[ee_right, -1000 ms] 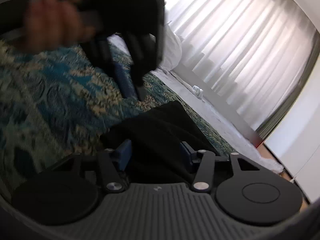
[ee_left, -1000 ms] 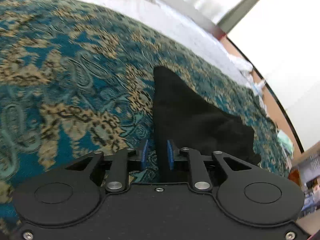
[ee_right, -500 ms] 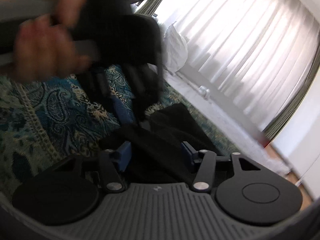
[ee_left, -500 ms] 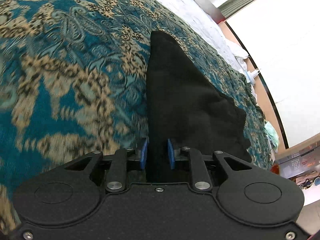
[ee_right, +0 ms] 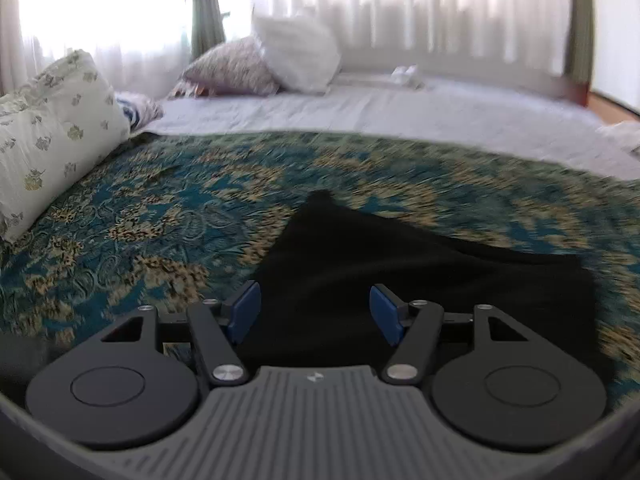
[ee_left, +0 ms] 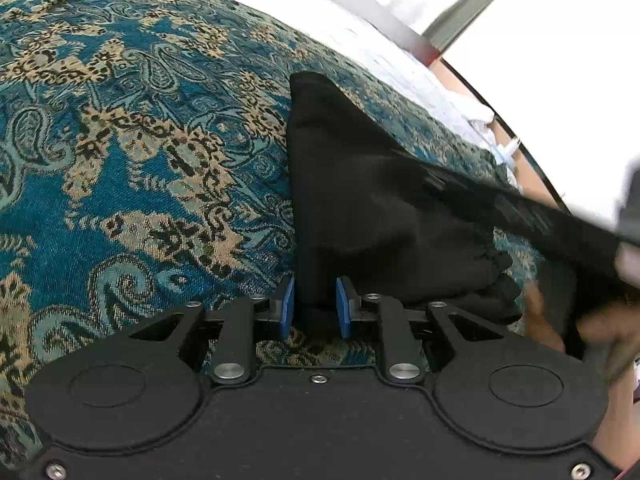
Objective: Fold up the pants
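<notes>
**Operator:** Jaws status, both units?

**Inspector:** Left gripper (ee_left: 315, 307): jaws clenched on a fold of the black fabric pants (ee_left: 360, 200), with the blue pads (ee_left: 286, 307) pressing the cloth from both sides. Right gripper (ee_right: 316, 314): jaws released, having just been opening; the pants lie beneath the gap, and neither blue pad presses them.

**Operator:** Location of the pants?

**Inspector:** Spread on the bed's teal and gold paisley-patterned woven bedspread (ee_left: 140, 140), tapering to a point at the far end. A dark strap or band (ee_left: 540, 216) crosses the right side of the left wrist view; its printed marking is too blurred to read.

**Operator:** Any legible labels or brands?

**Inspector:** No text can be made out. A small embossed emblem (ee_right: 315, 377) sits on the grey ribbed housing of the right gripper.

**Operator:** Surroundings?

**Inspector:** Floral-print white pillow (ee_right: 52, 120) at left, more pillows near the sheer white curtains (ee_right: 440, 12), white sheet (ee_right: 380, 116) beyond the bedspread.
</notes>
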Motion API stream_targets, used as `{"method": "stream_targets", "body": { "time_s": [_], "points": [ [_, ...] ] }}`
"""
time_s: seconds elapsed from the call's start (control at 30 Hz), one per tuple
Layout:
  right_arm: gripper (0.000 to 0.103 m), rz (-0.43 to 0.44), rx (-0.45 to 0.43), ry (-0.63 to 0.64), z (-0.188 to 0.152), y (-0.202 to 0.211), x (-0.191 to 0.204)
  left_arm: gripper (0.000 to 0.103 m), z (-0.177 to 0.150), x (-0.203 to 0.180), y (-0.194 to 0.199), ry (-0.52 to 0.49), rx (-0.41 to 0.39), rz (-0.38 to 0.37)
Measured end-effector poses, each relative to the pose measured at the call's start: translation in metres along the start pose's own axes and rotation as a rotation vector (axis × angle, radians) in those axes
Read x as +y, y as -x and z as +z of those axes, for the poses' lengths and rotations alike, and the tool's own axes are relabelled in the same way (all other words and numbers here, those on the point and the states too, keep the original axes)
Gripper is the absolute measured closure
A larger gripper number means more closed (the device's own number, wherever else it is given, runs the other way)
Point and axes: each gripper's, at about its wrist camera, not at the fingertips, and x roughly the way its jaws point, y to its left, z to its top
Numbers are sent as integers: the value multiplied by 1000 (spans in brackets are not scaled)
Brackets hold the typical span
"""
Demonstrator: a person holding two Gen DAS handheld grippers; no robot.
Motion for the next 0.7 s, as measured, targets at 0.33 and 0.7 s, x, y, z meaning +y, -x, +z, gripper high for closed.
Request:
{"method": "stream_targets", "body": {
  "time_s": [0.33, 0.7],
  "points": [
    [55, -77, 227, -8, 28, -108, 25, 88, 3, -5, -5, -55, -88, 22],
    [65, -92, 208, -65, 34, -112, 13, 94, -37, -14, 9, -92, -108, 76]
  ]
}}
